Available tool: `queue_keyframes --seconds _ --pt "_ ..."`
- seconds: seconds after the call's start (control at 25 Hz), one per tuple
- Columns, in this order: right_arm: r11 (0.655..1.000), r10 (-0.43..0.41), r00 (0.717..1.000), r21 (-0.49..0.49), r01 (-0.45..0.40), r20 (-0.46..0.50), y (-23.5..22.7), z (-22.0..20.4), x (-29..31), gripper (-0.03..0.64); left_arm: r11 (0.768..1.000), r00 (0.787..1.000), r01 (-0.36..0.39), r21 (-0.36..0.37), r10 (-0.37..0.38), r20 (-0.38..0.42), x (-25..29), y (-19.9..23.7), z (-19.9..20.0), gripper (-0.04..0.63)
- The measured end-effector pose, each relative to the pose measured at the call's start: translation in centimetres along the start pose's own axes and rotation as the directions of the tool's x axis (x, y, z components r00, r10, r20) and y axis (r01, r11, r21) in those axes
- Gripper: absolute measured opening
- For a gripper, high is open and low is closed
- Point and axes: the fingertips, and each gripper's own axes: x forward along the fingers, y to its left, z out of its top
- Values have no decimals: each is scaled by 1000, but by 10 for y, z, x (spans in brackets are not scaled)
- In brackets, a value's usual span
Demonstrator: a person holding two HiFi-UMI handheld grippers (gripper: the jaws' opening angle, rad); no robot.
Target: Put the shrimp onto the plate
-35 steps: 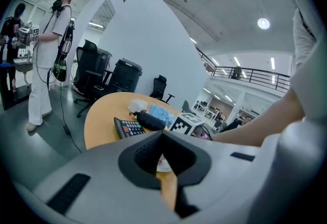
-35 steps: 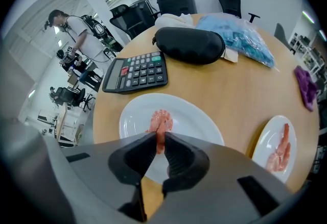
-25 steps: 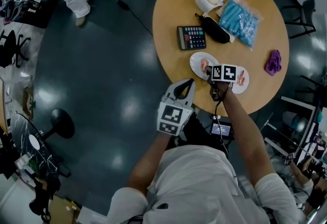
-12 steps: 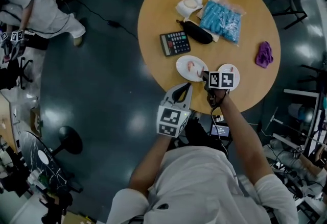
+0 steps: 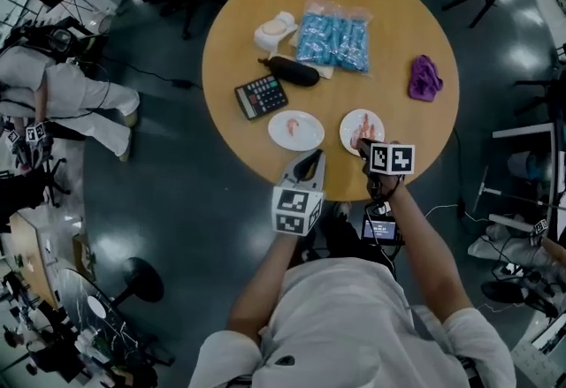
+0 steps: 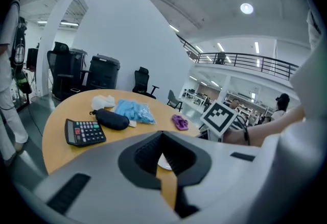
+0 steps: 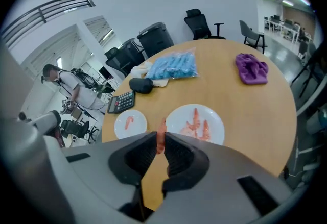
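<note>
Two white plates lie near the front edge of the round wooden table point(image 5: 389, 33). The left plate point(image 5: 309, 135) carries one shrimp point(image 5: 292, 124). The right plate point(image 5: 375, 121) carries several shrimp point(image 5: 359, 130). My right gripper point(image 5: 365, 147) hovers at the near rim of the right plate, shut on a pink shrimp point(image 7: 161, 133) that stands upright between its jaws. In the right gripper view the right plate point(image 7: 217, 116) lies just ahead and the left plate point(image 7: 120, 129) off to the left. My left gripper point(image 5: 307, 167) hangs at the table's edge below the left plate, shut and empty point(image 6: 162, 135).
Further back on the table are a calculator point(image 5: 261, 97), a black pouch point(image 5: 293, 71), a blue packet point(image 5: 332, 44), a white crumpled item point(image 5: 275, 28) and a purple cloth point(image 5: 425, 78). A person point(image 5: 71, 99) is on the floor at the far left.
My right gripper has gone from the left plate to the near rim of the right plate, carrying a shrimp. The head view has shifted, so the table sits further left.
</note>
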Motion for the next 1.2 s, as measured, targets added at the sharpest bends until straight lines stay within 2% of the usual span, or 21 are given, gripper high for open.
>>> queue_keyframes --seconds 0.08,0.2,0.44,0.6,0.76,1.2 --pt "1000 -20 1000 -11 20 -2 -20 -6 -8 57 1000 1000 -8 -4 7 -12 11 -8 -5 8" --pt "996 -43 999 -83 41 -24 -43 -16 -13 57 1000 999 -20 -7 19 -39 28 -18 -17 8" --pt "983 -36 995 -182 18 -94 -64 -22 8 57 999 998 -30 -11 30 -61 44 -34 -27 8" --pt "988 -21 985 -154 -6 -171 -66 -27 26 57 999 998 -29 -42 26 -61 42 -39 -29 8" --pt "995 -28 968 -98 4 -250 -72 -31 36 57 999 998 -28 -40 25 -56 38 -41 -30 8" --pt "997 -30 946 -72 7 -322 -74 -39 48 57 998 999 -33 -59 32 -28 27 -38 -22 8"
